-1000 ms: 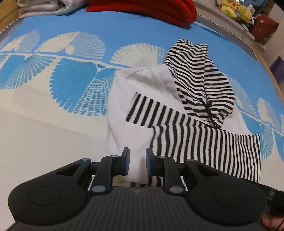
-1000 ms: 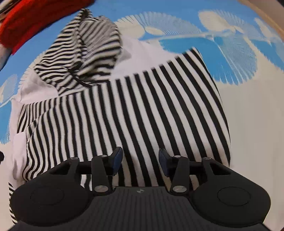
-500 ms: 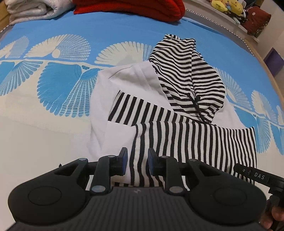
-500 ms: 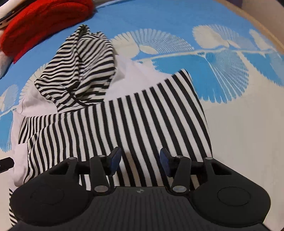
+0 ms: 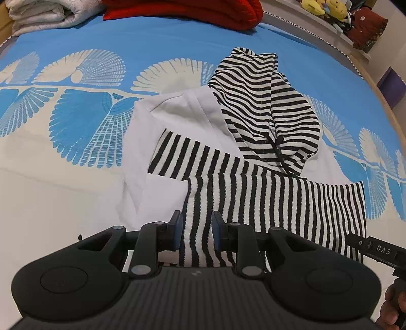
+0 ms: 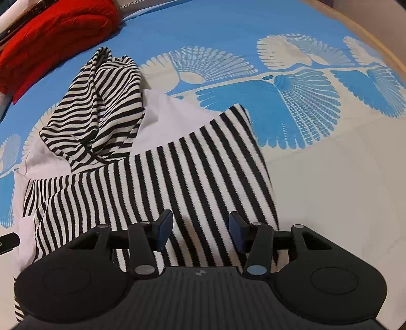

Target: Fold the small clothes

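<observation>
A small white hoodie [image 5: 175, 114] with a black-and-white striped hood [image 5: 269, 111] and striped sleeves [image 5: 279, 200] lies on the bed, sleeves folded across its body. My left gripper [image 5: 196, 233] is open, its jaws straddling the near striped edge without clamping it. My right gripper [image 6: 200, 231] is open wider, low over the striped sleeve [image 6: 192, 172] near the hoodie's right side. The hood also shows in the right wrist view [image 6: 96, 106]. The right gripper's tip [image 5: 375, 250] shows at the right edge of the left wrist view.
The bed has a blue and cream fan-patterned cover [image 5: 83, 121]. A red knit garment [image 5: 192, 10] and a folded white blanket [image 5: 38, 12] lie at the far end. Plush toys [image 5: 327, 6] sit on a shelf beyond the bed. The bed's wooden edge [image 6: 375, 38] curves at the right.
The left gripper has opened a little and shifted right along the hoodie's near edge, from the white part to the striped sleeve. The right gripper has drawn back slightly and stayed open.
</observation>
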The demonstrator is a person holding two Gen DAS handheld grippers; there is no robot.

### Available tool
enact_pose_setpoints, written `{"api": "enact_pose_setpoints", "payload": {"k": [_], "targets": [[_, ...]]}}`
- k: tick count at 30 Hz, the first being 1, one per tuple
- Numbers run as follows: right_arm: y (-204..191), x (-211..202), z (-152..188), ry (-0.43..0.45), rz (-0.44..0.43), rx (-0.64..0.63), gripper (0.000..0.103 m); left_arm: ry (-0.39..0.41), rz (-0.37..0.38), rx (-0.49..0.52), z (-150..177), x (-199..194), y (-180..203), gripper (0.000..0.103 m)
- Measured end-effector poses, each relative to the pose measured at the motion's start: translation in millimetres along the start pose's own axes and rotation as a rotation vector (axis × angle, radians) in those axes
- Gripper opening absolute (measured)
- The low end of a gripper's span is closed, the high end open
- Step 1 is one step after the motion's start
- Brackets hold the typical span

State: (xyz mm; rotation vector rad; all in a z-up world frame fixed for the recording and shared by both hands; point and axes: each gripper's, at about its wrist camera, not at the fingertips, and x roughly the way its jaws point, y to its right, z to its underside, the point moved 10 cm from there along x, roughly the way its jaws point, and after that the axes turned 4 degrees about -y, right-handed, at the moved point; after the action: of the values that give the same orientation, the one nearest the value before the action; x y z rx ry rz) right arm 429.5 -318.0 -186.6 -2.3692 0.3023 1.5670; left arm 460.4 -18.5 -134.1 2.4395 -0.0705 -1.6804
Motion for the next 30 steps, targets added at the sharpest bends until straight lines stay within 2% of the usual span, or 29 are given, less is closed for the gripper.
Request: {"api": "enact_pose_setpoints", "payload": {"k": [12, 16, 30], "targets": [[4, -16, -14, 0.095, 0.068, -0.084, 0.051, 0.002, -0.007, 0.01, 1, 3, 5, 0.027], [5, -20, -17, 0.124, 0.095, -0.121, 0.051, 0.007, -0.009, 0.014, 0, 3, 9, 0.031], [2, -19, -16, 0.126, 0.1, -0.143, 0.052, 0.014, -0.001, 0.015, -3, 2, 19, 0.035]]}}
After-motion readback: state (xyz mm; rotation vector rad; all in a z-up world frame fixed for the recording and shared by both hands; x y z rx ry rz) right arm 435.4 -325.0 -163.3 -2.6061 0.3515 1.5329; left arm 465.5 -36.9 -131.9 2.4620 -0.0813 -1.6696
